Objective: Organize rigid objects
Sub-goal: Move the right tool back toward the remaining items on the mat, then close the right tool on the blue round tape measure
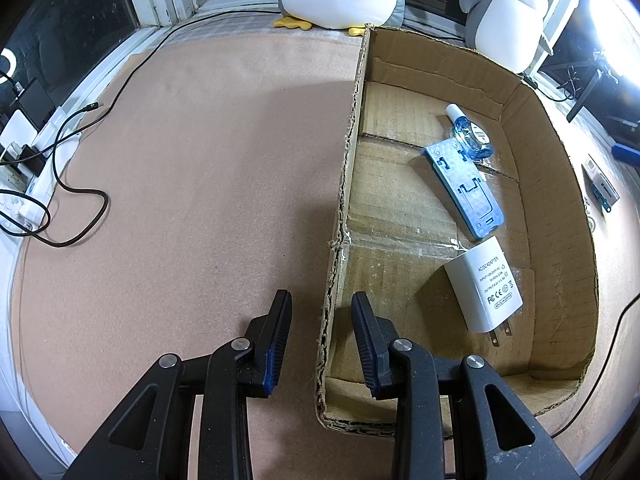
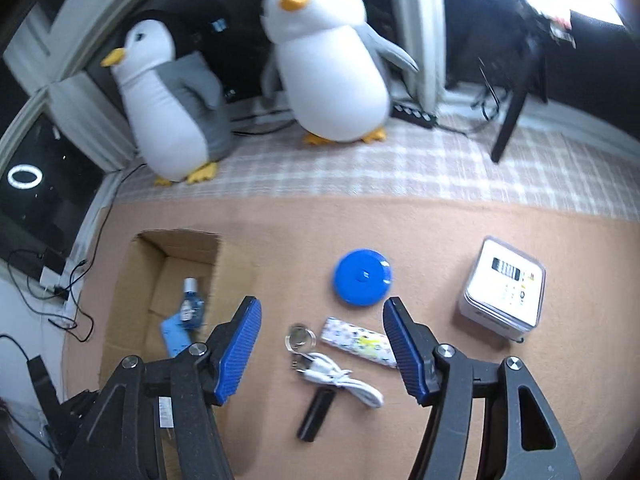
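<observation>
Your left gripper (image 1: pixel 322 334) tilts steeply down, its fingers straddling the torn side wall of the open brown cardboard box (image 1: pixel 560 216) and clenched as tight as they go. Inside the box lie a white plug adapter (image 1: pixel 482 286), a flat blue plastic stand (image 1: pixel 466 186) and a small blue bottle (image 1: pixel 472 138). Your right gripper (image 2: pixel 322 346) also angles down, fingers released and empty, hovering over the tan bench (image 2: pixel 440 216) above a coiled white cable (image 2: pixel 340 380), a small black stick (image 2: pixel 316 414), a patterned flat case (image 2: pixel 358 342) and a blue round disc (image 2: pixel 363 277)
</observation>
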